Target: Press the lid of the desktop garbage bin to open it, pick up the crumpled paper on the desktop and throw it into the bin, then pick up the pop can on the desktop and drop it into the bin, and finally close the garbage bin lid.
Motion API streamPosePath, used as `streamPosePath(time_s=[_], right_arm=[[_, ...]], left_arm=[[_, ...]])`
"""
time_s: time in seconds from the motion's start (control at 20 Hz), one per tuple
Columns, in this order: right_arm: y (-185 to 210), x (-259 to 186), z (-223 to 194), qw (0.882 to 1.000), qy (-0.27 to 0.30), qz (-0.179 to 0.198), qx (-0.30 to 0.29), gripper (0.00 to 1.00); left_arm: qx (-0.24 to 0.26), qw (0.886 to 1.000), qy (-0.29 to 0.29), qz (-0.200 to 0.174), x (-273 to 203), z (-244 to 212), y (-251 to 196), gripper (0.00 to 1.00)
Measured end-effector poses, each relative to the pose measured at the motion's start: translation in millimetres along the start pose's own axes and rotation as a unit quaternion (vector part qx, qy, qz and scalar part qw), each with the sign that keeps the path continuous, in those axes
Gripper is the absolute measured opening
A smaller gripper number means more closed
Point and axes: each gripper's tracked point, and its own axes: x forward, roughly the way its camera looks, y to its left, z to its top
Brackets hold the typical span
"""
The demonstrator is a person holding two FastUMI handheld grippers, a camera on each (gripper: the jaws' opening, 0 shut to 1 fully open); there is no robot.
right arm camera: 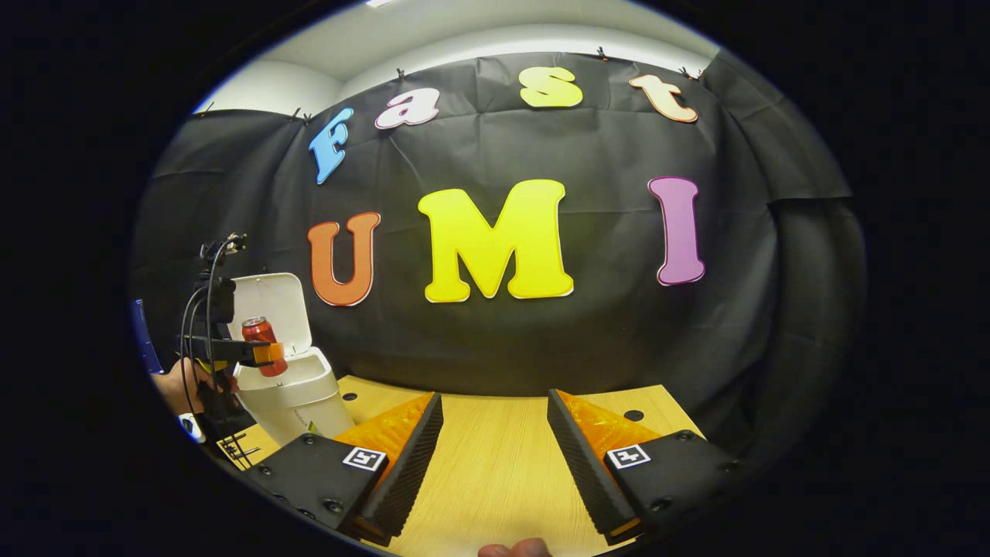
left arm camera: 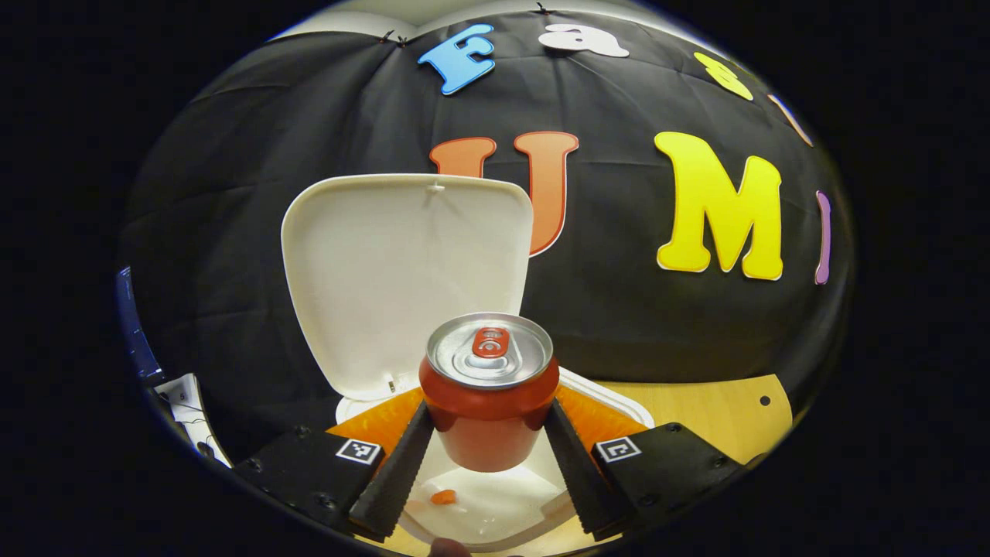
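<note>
Bare wooden tabletop [right arm camera: 495, 464] with holes

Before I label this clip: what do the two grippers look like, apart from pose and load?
Each gripper, left and right, has black bolted blocks carrying a small square black-and-white marker. The jaws are two wedge-shaped fingers with ridged inner faces. In the right gripper view, black cables loop above the left gripper.

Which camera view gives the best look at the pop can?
The left gripper view: the pop can sits close and centred, its top and both gripped sides visible above the open bin. In the right gripper view the can is small and far off, held by the left gripper.
</note>
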Motion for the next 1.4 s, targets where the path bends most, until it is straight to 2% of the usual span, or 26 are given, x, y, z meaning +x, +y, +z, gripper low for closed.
streamPosePath(time_s=[0.25,0.5,0.65,0.8,0.95,1.3,1.4], right_arm=[[7,2,-4,1.0,0.005,0.0,-0.001,0.88],[12,-2,-3,1.0,0.004,0.004,-0.002,0.88],[3,-6,4,1.0,-0.003,0.003,-0.003,0.88],[-10,-10,9,1.0,-0.01,-0.002,-0.004,0.88],[-19,-10,9,1.0,-0.008,-0.003,-0.001,0.88],[-20,6,9,1.0,0.0,0.016,0.007,0.88],[-18,10,11,1.0,0.002,0.022,0.005,0.88]], left_arm=[[0.003,1.0,-0.002,0.001,-3,2,0,0.9],[0.006,1.0,-0.022,0.007,-19,18,-11,0.9],[-0.011,0.998,-0.062,0.028,-39,57,-24,0.9],[-0.029,0.995,-0.087,0.037,-38,98,-34,0.9],[-0.069,0.991,-0.097,0.066,-34,134,-21,0.89],[-0.063,0.978,-0.114,0.163,-7,204,36,0.9],[-0.075,0.977,-0.103,0.172,8,211,46,0.9]])
